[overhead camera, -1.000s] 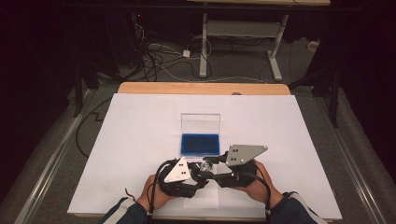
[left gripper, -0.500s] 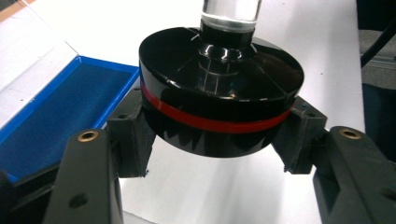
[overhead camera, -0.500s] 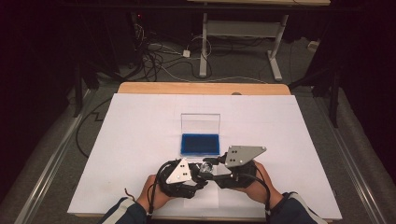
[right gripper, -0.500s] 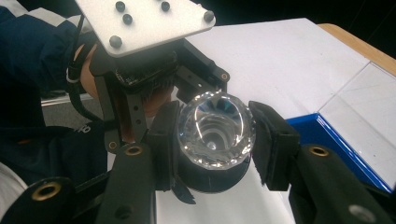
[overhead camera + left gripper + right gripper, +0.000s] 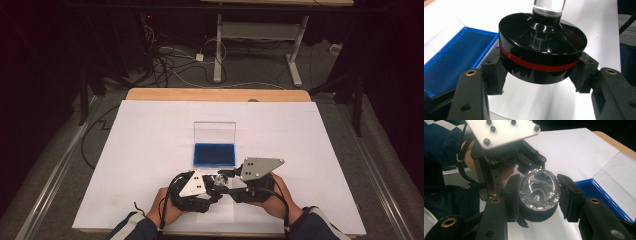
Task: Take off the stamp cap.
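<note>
A black round base with a red band [image 5: 541, 50] carries a clear faceted crystal piece [image 5: 539, 187] on a clear stem [image 5: 549, 6]. My left gripper [image 5: 538, 75] is shut on the black base, pads pressing its two sides. My right gripper [image 5: 540, 195] is shut on the crystal head. In the high view both grippers meet near the table's front edge, left gripper [image 5: 210, 186] and right gripper [image 5: 229, 179] facing each other with the piece [image 5: 220, 180] between them. Just beyond them lies an open blue-lined case [image 5: 215, 154] with its clear lid [image 5: 215, 132] upright.
White paper [image 5: 150, 150] covers the wooden table [image 5: 215, 94]. Beyond the far edge are table legs and cables on the floor [image 5: 200, 55]. The person's hands and dark blue sleeves [image 5: 135, 227] come in at the bottom. The case [image 5: 456, 60] lies to the left in the left gripper view.
</note>
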Available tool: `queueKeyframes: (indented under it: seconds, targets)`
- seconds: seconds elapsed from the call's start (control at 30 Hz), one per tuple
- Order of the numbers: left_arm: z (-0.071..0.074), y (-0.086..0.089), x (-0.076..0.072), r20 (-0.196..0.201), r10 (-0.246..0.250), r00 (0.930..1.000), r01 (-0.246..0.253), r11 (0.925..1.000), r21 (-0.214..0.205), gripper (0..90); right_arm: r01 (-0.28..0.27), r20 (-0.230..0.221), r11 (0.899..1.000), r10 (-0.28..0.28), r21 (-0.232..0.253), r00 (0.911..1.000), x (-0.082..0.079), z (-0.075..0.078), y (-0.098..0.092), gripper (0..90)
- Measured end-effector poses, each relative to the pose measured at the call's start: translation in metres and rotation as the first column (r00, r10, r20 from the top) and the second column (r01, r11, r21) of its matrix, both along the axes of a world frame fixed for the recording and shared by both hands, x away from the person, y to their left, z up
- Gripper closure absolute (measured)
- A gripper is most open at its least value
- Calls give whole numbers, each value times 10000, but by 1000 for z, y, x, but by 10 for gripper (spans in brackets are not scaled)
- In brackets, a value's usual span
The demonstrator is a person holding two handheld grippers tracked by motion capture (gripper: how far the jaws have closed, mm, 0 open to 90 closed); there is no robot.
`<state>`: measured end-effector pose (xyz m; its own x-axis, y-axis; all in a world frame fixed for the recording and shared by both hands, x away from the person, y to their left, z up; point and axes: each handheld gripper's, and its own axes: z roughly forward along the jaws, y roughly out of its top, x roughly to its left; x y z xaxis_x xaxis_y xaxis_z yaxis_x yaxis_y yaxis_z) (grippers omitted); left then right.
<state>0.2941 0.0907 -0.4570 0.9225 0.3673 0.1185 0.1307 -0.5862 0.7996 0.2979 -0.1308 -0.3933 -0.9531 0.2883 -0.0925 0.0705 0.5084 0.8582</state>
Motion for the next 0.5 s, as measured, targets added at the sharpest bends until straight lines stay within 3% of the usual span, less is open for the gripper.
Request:
queueKeyframes:
  seconds: [0.03, 0.07, 0.1, 0.13, 0.17, 0.23, 0.27, 0.5]
  targets:
    - [-2, 3, 1, -43, 21, 10000, -21, 10000, 19, 823, 316, 537, 9995, -317, 28, 9981, -3, 2, -1, 567]
    - [-5, 7, 3, -78, 321, 9995, -322, 9993, -191, 823, 316, 537, 9995, -317, 28, 9981, -3, 2, -1, 567]
    - [-3, 12, 5, -101, 413, 9991, -419, 9974, -578, 837, 88, 202, 9997, -93, 248, 9998, -1, 5, -4, 567]
    - [1, 14, 3, 169, 541, 9984, -524, 9948, -869, 826, 80, 69, 9988, -84, 473, 9999, -1, 8, -7, 567]
    - [6, 13, 1, 451, 808, 9957, -770, 9939, -795, 613, 169, 191, 9986, -178, 505, 9997, -1, 9, -9, 567]
    - [6, 11, 1, 381, 532, 9979, -507, 9966, -656, 606, 75, 15, 9974, -76, 716, 10000, 0, 9, -10, 566]
    - [5, 9, 0, 439, 547, 9975, -524, 9973, -511, 542, 274, 229, 9986, -285, 451, 9993, 0, 9, -9, 567]
    - [-1, 3, 0, 102, 40, 9999, -38, 9999, -145, 468, 344, 118, 9988, -348, 357, 9993, 2, 5, -8, 568]
